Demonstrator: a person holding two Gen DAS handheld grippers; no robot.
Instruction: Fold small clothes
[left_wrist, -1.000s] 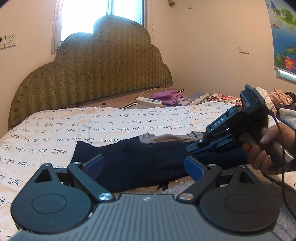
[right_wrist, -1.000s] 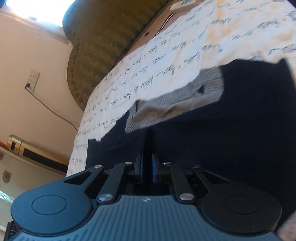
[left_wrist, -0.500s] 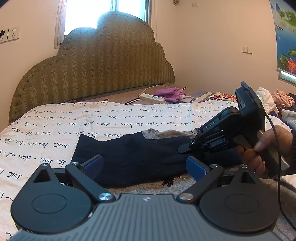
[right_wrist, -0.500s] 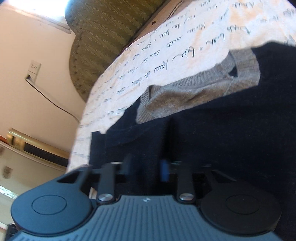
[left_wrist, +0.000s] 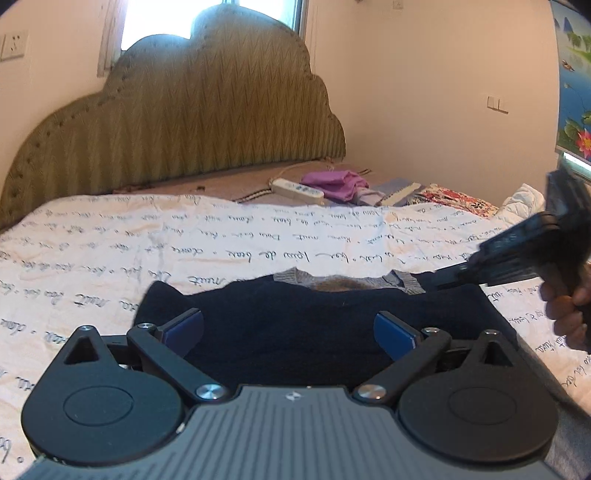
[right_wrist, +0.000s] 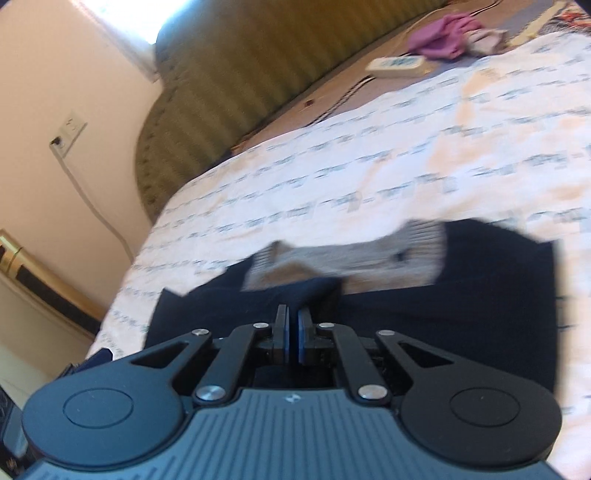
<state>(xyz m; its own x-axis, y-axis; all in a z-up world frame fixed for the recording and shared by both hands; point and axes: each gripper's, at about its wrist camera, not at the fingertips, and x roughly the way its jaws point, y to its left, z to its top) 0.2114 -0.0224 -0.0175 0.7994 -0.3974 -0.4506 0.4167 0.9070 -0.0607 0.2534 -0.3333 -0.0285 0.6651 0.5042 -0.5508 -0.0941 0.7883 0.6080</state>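
A dark navy knit garment with a grey ribbed collar lies folded on the white script-printed bedsheet. My left gripper is open and empty, its blue pads spread just above the garment's near edge. My right gripper is shut, and a fold of the navy garment seems pinched at its tips, near the grey collar. In the left wrist view the right gripper is at the garment's right end, held by a hand.
A padded olive headboard stands behind the bed. A white power strip and a purple cloth lie at the bed's head. More clothes are piled at the right. A wall socket with a cable is at the left.
The right gripper opened half a second ago, has shut again and has lifted up and to the right. The left gripper has moved closer over the garment and stays open.
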